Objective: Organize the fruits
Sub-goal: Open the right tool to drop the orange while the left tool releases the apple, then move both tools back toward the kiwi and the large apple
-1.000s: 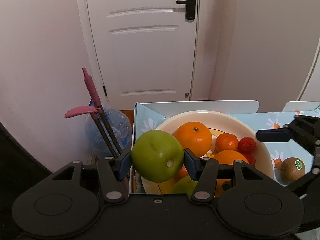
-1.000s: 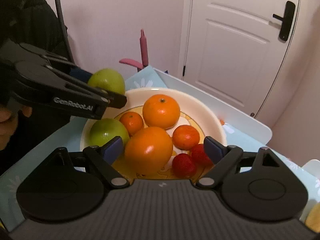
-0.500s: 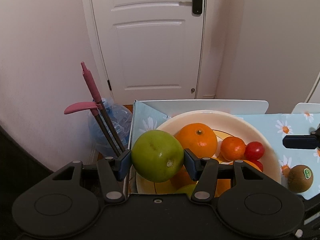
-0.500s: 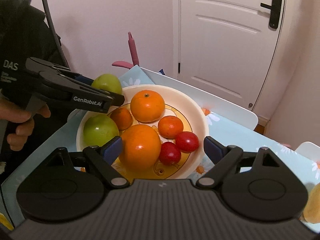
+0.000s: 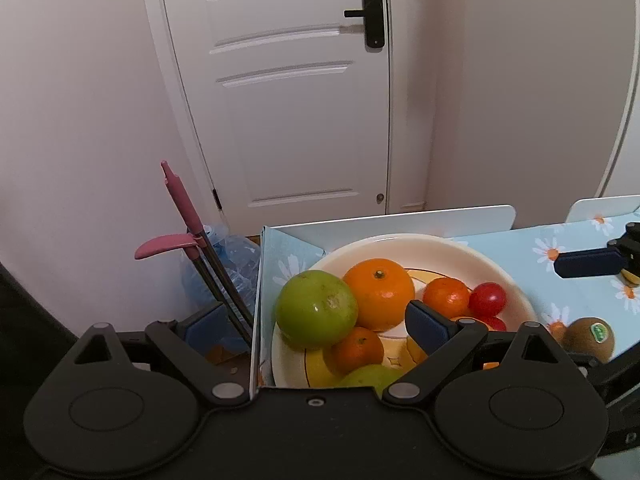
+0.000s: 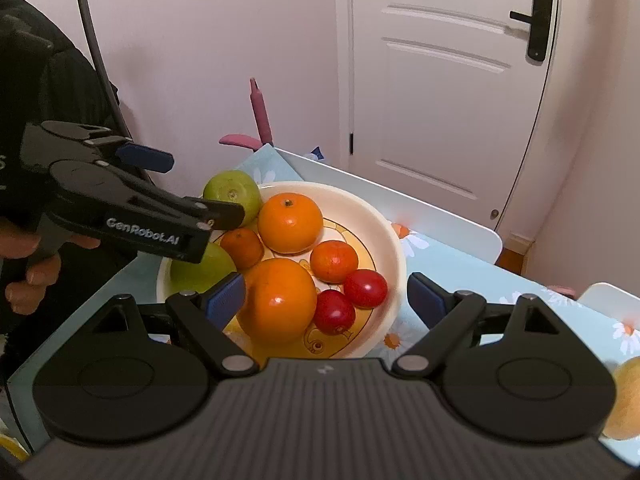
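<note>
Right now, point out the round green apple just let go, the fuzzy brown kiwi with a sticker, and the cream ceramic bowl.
round green apple [image 5: 316, 310]: left wrist view, front skin.
fuzzy brown kiwi [image 5: 588, 340]: left wrist view, skin beside sticker.
cream ceramic bowl [image 6: 390, 236]: right wrist view, far rim.

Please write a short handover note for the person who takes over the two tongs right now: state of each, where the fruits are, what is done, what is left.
Left tongs: jaws opening, pads clear of the green apple, which now sits at the bowl edge, leaning on the big orange.
Right tongs: open, empty, above the bowl's near side.
In the bowl: a second green apple, two large oranges, two small mandarins, two red fruits.
Still on the daisy tablecloth: a kiwi; a yellowish fruit at the right wrist view's edge.
Done: apple placed.
Left: probably move the kiwi and the yellowish fruit.
</note>
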Action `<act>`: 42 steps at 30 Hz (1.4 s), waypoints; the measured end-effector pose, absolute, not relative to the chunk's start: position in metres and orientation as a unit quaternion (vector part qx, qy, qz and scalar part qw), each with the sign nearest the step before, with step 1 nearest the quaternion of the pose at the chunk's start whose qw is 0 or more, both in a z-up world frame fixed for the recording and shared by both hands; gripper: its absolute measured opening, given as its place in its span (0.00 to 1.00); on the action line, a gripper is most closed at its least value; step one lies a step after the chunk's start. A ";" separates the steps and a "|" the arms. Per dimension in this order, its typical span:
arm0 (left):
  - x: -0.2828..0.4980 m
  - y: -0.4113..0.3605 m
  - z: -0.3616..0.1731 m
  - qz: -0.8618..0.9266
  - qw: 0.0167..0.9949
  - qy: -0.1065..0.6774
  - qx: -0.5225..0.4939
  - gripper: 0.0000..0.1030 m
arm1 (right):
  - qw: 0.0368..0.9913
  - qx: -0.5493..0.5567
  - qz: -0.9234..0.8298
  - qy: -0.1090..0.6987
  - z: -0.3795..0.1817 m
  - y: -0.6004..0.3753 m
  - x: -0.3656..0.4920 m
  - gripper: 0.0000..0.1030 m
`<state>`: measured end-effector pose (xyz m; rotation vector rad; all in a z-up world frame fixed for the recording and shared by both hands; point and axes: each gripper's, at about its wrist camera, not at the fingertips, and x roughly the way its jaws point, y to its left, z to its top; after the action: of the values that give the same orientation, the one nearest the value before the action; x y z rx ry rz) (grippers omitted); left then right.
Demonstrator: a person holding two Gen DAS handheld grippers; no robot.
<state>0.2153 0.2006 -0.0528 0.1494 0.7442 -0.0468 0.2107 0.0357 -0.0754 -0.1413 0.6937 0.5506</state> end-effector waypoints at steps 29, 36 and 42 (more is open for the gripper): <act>0.115 0.125 0.014 0.003 0.950 0.306 0.068 0.95 | 0.926 -0.049 0.193 0.321 -0.014 -0.097 0.135 1.00; 0.102 0.072 0.003 -0.002 0.947 0.316 0.059 0.95 | 0.924 -0.047 0.184 0.332 -0.021 -0.153 0.136 1.00; 0.109 0.032 -0.022 -0.011 0.941 0.334 0.054 0.95 | 0.920 -0.053 0.183 0.344 -0.040 -0.191 0.149 1.00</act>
<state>0.1094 0.0324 -0.0217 0.1093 0.6814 -0.0225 0.1490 -0.1910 -0.0402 -0.1084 0.7070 0.3756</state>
